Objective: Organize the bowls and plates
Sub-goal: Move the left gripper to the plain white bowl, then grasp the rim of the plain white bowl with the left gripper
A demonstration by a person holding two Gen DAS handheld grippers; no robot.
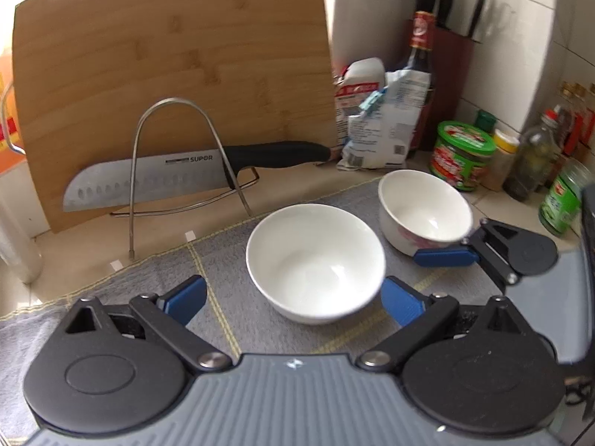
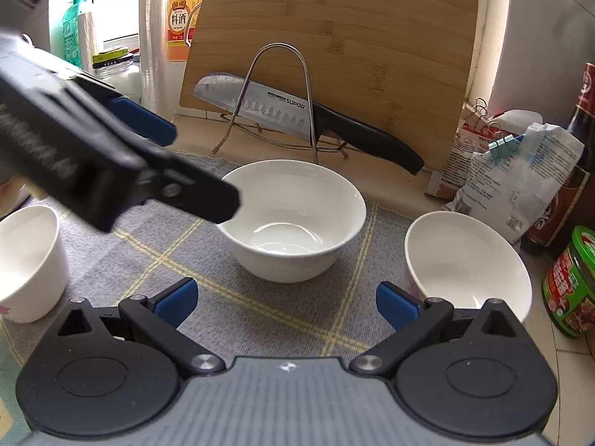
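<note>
Left wrist view: the left gripper [image 1: 293, 299] tilts down over the grey mat [image 1: 111, 290], jaws wide, gripping nothing, the middle bowl [image 1: 315, 262] empty at 12 o'clock. At 2 o'clock the floral bowl [image 1: 424, 210], also empty, touches the right gripper [image 2: 286, 303], whose jaws gape empty too.

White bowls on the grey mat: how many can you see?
3: centre bowl before the knife rack, right bowl near the green-lidded jar, left bowl at the mat's edge. Others may be out of view.
</note>
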